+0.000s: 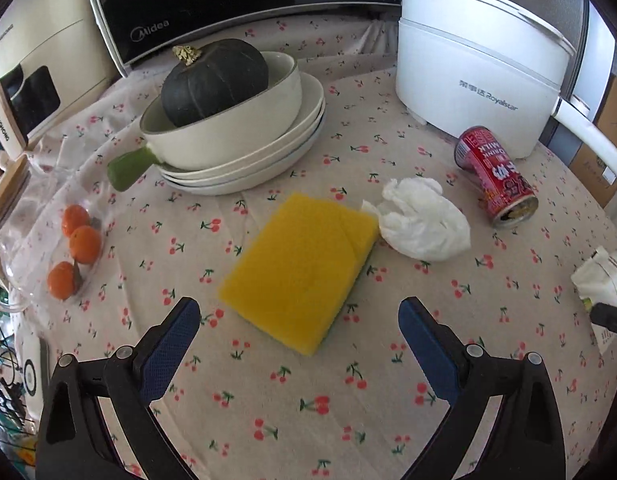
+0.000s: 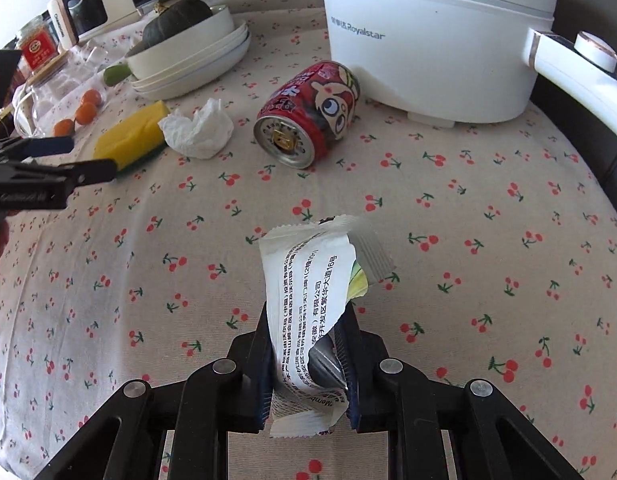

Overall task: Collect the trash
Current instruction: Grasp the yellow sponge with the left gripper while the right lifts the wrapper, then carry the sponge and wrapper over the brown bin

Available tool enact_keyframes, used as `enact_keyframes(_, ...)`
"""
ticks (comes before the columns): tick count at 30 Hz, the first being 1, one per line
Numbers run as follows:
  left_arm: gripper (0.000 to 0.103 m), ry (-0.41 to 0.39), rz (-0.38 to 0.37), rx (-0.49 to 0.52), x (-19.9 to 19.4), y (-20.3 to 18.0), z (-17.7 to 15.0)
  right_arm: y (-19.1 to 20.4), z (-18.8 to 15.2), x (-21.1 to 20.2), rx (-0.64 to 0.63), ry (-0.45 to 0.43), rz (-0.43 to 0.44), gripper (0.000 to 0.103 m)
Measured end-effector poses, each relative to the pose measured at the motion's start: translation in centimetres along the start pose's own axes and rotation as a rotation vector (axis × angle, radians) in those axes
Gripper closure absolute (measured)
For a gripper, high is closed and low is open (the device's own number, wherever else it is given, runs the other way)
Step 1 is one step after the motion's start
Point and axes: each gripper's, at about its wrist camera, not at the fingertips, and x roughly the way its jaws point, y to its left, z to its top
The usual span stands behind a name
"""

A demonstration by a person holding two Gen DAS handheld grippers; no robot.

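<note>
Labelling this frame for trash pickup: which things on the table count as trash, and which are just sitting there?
Trash:
- torn wrapper, clamped in the right tongs
- crumpled tissue
- tipped-over red can

Just lying about:
- yellow sponge
- pumpkin in the handled bowl on stacked plates
- oranges
- white cooker

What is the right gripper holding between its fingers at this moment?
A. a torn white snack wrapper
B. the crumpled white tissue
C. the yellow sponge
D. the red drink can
A: the right gripper is shut on the white wrapper, while the can, sponge and tissue lie on the table.
</note>
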Motion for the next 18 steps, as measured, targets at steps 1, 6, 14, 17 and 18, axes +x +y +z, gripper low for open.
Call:
enact_keyframes(1, 0.003, 0.003, -0.006, 0.000, 0.7, 0.2, 0.3, -0.1, 0.0, -0.1, -0.009, -0.006, 0.005, 0.079)
enact_keyframes(6, 0.016, 0.033, -0.036, -0.010, 2.9, 1.1, 0.7, -0.7, -0.4, -0.7, -0.023, -0.017, 0.022, 0.079)
enact_keyframes(14, 0.031, 0.012, -0.102, -0.094, 0.1, 1.1, -1.9, -0.5, -1.4, -0.3, -0.007, 0.020, 0.009, 0.079)
enact_keyframes(17, 0.032, 0.028, -0.078, -0.108, -2.1, 0.6, -3.6, -0.1, -1.8, -1.4, -0.005, 0.024, -0.001, 0.079)
enact_keyframes(18, 0.032, 0.026, -0.081, -0.110, -3.0, 0.3, -4.2, 0.1, -1.9, -1.9, 0.000, 0.024, -0.005, 0.079)
